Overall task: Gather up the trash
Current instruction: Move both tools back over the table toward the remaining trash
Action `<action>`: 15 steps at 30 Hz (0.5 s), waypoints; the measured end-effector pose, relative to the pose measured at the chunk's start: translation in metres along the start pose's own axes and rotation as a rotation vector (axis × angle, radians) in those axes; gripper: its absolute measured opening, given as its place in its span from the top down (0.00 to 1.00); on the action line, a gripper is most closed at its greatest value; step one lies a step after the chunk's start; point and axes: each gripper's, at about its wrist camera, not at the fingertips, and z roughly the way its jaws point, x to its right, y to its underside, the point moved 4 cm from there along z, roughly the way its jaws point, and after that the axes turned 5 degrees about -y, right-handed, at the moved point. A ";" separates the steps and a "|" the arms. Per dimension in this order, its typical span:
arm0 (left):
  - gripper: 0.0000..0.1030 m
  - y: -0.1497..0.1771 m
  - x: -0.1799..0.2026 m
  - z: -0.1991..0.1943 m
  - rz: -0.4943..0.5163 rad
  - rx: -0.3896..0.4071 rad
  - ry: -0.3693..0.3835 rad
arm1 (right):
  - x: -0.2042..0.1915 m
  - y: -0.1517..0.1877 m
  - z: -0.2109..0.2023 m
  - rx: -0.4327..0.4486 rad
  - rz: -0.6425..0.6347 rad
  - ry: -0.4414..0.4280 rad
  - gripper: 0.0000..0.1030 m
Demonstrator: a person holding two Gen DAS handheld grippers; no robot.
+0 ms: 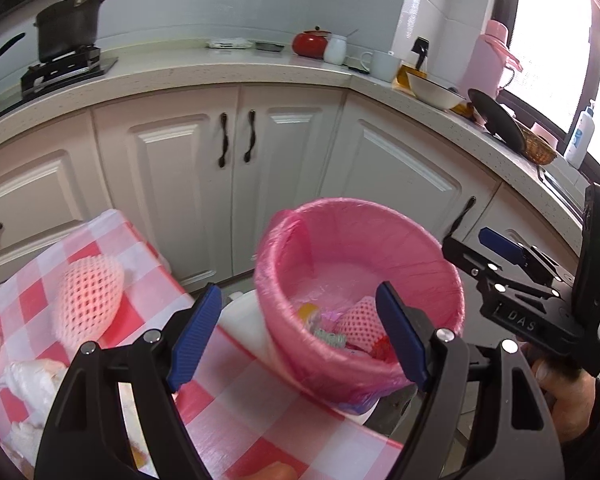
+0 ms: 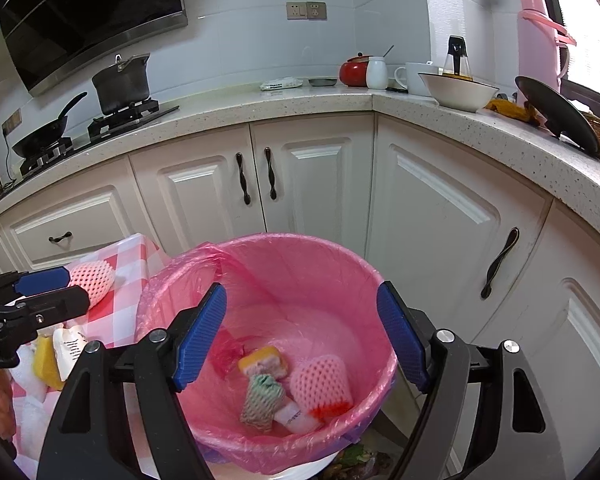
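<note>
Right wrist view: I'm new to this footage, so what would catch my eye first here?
The pink-lined trash bin fills the middle, already holding a yellow sponge, a pink foam net and a green-and-white mesh wad. The right gripper hangs open above it. At left, another pink foam net lies on the red-checked tablecloth.

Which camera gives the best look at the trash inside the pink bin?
The right wrist view: it looks down into the bin, showing each item clearly. The left wrist view sees the bin sideways; its near rim hides most trash.
</note>
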 end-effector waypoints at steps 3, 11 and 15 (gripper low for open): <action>0.26 0.006 -0.009 -0.011 -0.015 0.008 -0.017 | -0.005 0.003 -0.004 -0.001 0.001 -0.009 0.28; 0.26 0.037 -0.046 -0.050 -0.064 0.027 -0.085 | -0.026 0.018 -0.015 -0.020 0.001 -0.041 0.27; 0.26 0.057 -0.076 -0.074 -0.115 0.036 -0.127 | -0.043 0.026 -0.021 -0.030 -0.010 -0.061 0.26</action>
